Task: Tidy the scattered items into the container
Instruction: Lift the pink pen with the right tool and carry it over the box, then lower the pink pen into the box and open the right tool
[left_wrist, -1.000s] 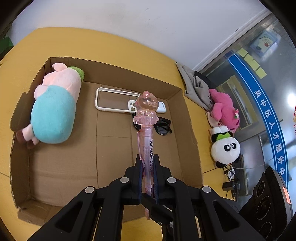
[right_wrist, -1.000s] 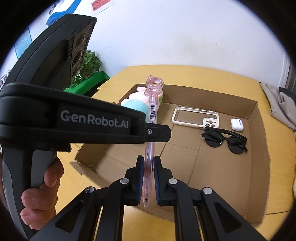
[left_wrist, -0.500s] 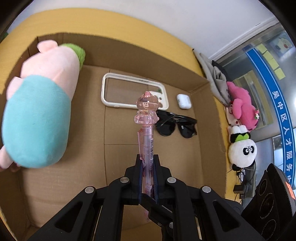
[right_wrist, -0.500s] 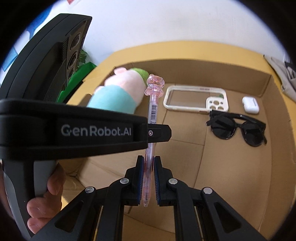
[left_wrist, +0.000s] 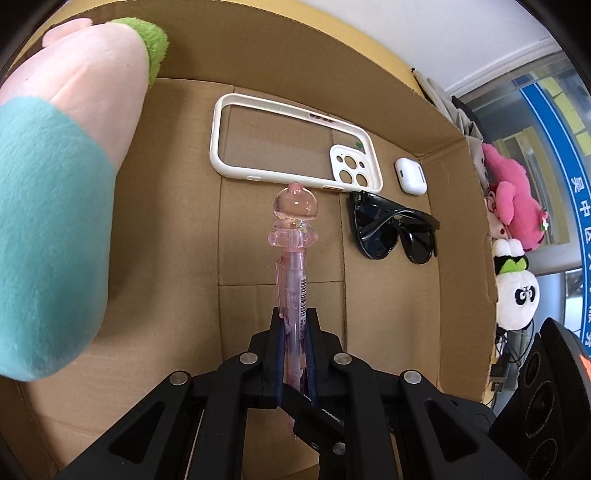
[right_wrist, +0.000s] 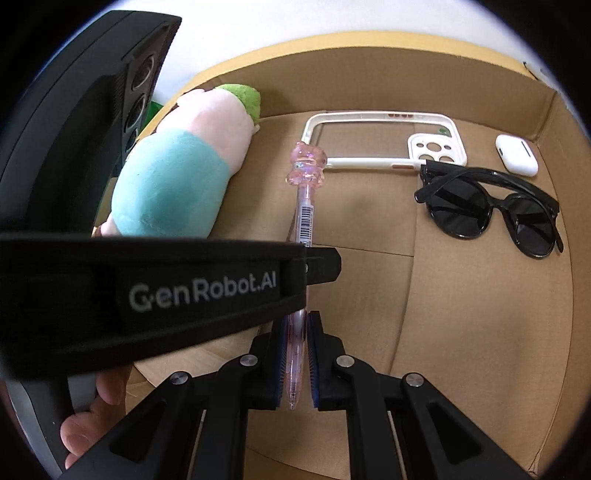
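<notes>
left wrist view – pink pen (left_wrist: 291, 280) clamped between left hand-held gripper (left_wrist: 294, 354) fingers.

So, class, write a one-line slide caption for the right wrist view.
Both grippers clamp the pink pen above the cardboard box, between the plush toy and the sunglasses.

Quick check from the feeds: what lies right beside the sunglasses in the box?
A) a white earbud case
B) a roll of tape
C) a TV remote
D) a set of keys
A: the white earbud case sits on the box floor just behind the sunglasses, next to the phone case; no remote, tape or keys show there.
</notes>
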